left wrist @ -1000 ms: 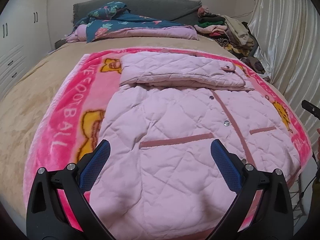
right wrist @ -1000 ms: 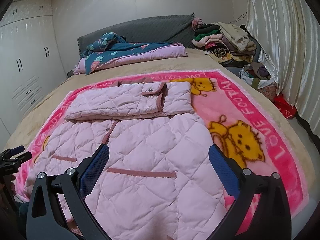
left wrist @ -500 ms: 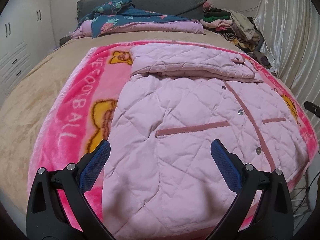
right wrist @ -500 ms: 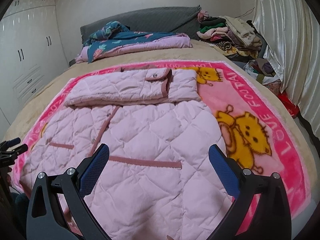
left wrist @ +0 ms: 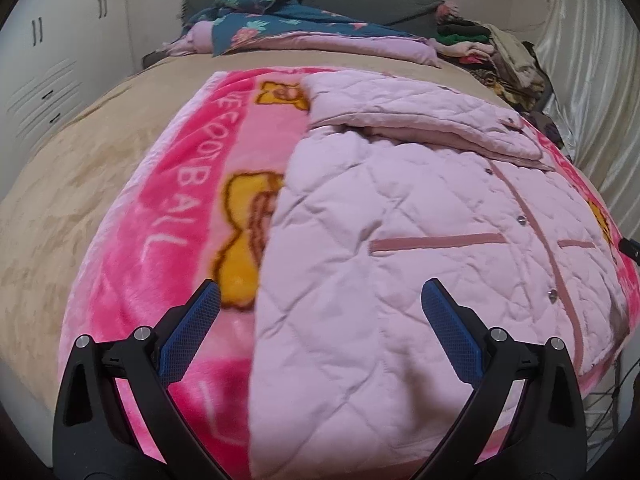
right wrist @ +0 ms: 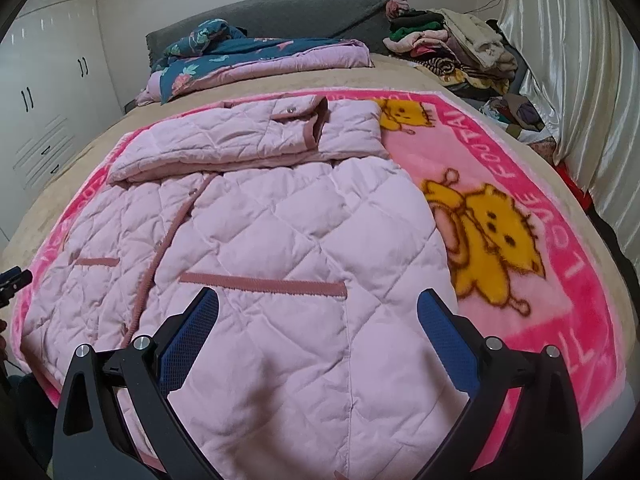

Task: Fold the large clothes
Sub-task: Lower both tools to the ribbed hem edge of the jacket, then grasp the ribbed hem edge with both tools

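Nearest, at 6 o'clock in the left wrist view: left gripper (left wrist: 320, 304), blue-padded fingers (left wrist: 191, 332) spread wide, nothing between them, poised over the near left hem of the pink quilted jacket (left wrist: 400, 248), with one finger above the pink cartoon blanket (left wrist: 160, 248) and the other above the quilting. Same at 6 o'clock in the right wrist view: right gripper (right wrist: 318, 308), fingers (right wrist: 444, 332) wide apart, empty, over the jacket's (right wrist: 260, 240) near hem just below a dusty-rose pocket trim (right wrist: 264, 283). Whether either claw touches the fabric: cannot tell. Jacket spread flat, front up, on the blanket (right wrist: 560, 272), snap placket (left wrist: 540, 236) running from hem toward 12 o'clock, sleeves folded across the chest as a thick band (right wrist: 240, 140) at the far end. Yellow cat print (right wrist: 492, 236) on the blanket at 3 o'clock of the jacket in the right view. Under the blanket, a beige bedspread (left wrist: 72, 168) out to 9 o'clock. Farther, toward 12 o'clock, a teal floral quilt (right wrist: 224, 52) bunched against a grey headboard (right wrist: 304, 12). At 1 o'clock, a heap of mixed clothes (right wrist: 448, 44) beside a pale satin curtain (right wrist: 580, 60). At 10 o'clock, white wardrobe doors (right wrist: 44, 92).
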Tool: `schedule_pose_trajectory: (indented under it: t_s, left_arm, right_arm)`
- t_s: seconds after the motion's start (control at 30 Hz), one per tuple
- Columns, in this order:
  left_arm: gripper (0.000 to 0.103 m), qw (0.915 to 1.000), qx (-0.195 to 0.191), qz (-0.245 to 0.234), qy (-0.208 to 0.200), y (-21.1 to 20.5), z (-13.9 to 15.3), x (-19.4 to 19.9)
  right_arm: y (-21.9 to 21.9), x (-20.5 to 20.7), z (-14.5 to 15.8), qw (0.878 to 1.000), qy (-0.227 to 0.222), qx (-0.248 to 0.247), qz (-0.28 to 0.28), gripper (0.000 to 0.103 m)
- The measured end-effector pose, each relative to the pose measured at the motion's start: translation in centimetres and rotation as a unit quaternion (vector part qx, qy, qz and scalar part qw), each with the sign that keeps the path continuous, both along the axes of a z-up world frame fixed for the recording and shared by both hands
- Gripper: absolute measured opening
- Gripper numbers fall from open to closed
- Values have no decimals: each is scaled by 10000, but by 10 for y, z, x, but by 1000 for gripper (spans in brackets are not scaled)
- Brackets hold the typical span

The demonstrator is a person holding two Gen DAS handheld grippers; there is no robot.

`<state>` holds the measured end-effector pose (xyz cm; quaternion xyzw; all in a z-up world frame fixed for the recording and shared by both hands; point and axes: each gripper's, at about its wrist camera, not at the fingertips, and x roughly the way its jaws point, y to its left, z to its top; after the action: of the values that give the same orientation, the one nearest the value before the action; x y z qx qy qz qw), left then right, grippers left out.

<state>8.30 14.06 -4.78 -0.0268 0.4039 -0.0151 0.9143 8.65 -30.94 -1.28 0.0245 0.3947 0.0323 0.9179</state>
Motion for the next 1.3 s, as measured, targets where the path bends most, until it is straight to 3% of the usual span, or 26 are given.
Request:
schedule_pose_trajectory:
  t_s: [0.53,0.87,1.0,1.3]
  left_arm:
    - [94,9983,-363,210,408,30,-34,-9]
    - [94,9933,-938,-261,616,13,-43,-9]
    - [94,9945,-687,-305,732,-1,-49,-9]
    - [94,9924,-803,-232,905,3,-57,-13]
  right_arm:
    - [-31,-22,-14,9994,280,-6,-214,99]
    - [-55,-42,-37,9974,646,75,-312,99]
    - [-57,-50,-47,9966,795,105,-211,99]
    - [-60,-65,-59,9957,879,293,10,99]
